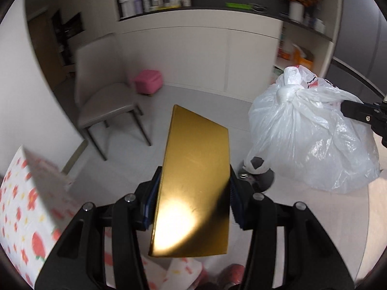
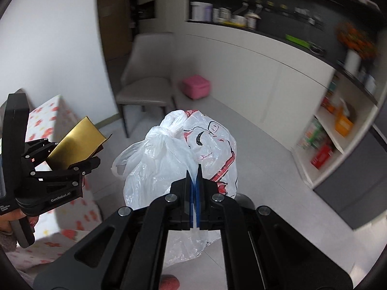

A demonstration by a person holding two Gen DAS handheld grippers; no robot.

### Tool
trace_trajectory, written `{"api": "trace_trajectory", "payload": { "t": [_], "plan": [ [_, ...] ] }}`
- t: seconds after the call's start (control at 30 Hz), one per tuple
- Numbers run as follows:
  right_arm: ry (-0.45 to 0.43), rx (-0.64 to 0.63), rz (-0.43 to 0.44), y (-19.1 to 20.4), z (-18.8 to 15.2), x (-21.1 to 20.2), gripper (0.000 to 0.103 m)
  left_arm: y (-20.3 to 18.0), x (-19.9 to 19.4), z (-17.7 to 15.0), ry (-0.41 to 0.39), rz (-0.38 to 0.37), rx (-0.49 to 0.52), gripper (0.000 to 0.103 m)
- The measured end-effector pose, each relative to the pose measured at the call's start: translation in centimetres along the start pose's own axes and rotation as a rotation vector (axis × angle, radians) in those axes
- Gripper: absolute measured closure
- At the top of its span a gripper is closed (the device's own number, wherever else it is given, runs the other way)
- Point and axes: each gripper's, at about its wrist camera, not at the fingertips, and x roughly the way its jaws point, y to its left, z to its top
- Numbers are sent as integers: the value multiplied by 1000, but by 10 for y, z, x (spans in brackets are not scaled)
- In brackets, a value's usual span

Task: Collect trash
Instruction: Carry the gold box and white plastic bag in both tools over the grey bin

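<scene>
My left claw [image 1: 193, 193] grips a gold box [image 1: 193, 181] by its two long sides, the blue pads pressed flat against it, so the box stands out ahead of the fingers and catches a bright glare near its low end. Seen from my right wrist, that same claw [image 2: 93, 153] sits off to my left with the box [image 2: 77, 142] tilted up out of it, and a hand [image 2: 14, 220] wraps the handle below.

My right claw [image 2: 194, 169] is squeezed tight on a thin fold of a white bag [image 2: 174, 159], which hangs free in the air from that pinch. The bag is knotted at the top and carries red and black print on one side. From the left wrist, the bag [image 1: 314, 140] hangs to the right of the box, near it but apart, with the tip of my right claw [image 1: 348, 110] reaching into it from the edge of the view.

Below and to my left is a bench with a flowered cloth [image 1: 21, 205] in white, red and yellow. A dark round thing lies on the floor [image 1: 205, 101] beneath the bag; I cannot tell what it is.

Farther out on the pale grey floor stands a grey chair [image 1: 106, 111] against the white wall, and past it a pink stool [image 1: 148, 81]. Behind them runs a long white cabinet [image 1: 198, 55] with jars and bottles blurred along its dark top. At the right end are open shelves [image 2: 331, 130] of coloured packets, and orange flowers in a white vase [image 1: 296, 10].
</scene>
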Motion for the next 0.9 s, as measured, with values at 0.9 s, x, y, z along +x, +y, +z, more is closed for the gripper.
{"api": "trace_trajectory", "payload": {
  "t": [0.9],
  "plan": [
    [294,296,-175,-188,-113,283,102,-162,320,37,213,-277,334,53]
  ]
}}
